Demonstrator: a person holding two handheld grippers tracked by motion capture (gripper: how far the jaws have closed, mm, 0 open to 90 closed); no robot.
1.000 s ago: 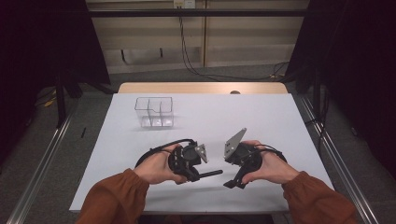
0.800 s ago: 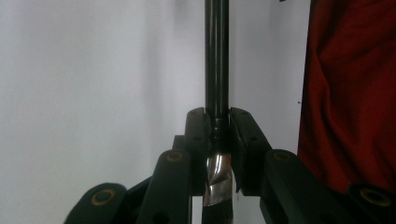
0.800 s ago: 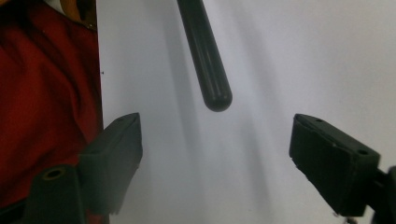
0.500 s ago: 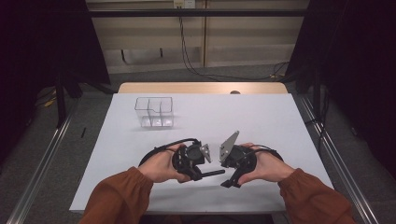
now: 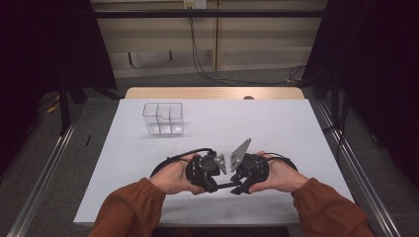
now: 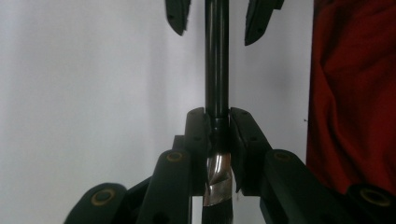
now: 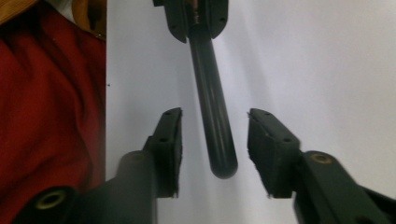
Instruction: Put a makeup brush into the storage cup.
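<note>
the person is holding the two grippers jaw to jaw near the front edge of the white table [image 5: 306, 128], with a black pen [image 5: 228, 185] bridging the short gap between them. the left gripper [image 6: 218, 126] is pinching one end of the pen [image 6: 216, 60], its pads pressed tight on the barrel just above a shiny metallic section, probably the clip or tip. in the right gripper view the rounded free end of the pen [image 7: 214, 112] is lying between the two jaws of the right gripper [image 7: 214, 154], with daylight on both sides, so nothing is gripping that end yet. what is changing is the right gripper: compared with the high view a second earlier, the hands are standing closer together, and the right jaws have just been closing around the pen's end without reaching it. this is looking like a handover or a two-handed pull, perhaps to uncap the pen, and the right side seems to be about halfway into taking its hold. the barrel is sitting slightly off centre between the pads, nearer the left one in that view, so one pad is likely to touch first and nudge the pen sideways. a clear divided plastic box [image 5: 163, 118] is standing well apart toward the far left of the table, possibly where the pen is headed. the rust-coloured sleeve [image 7: 46, 116] is resting beside the table edge.
</note>
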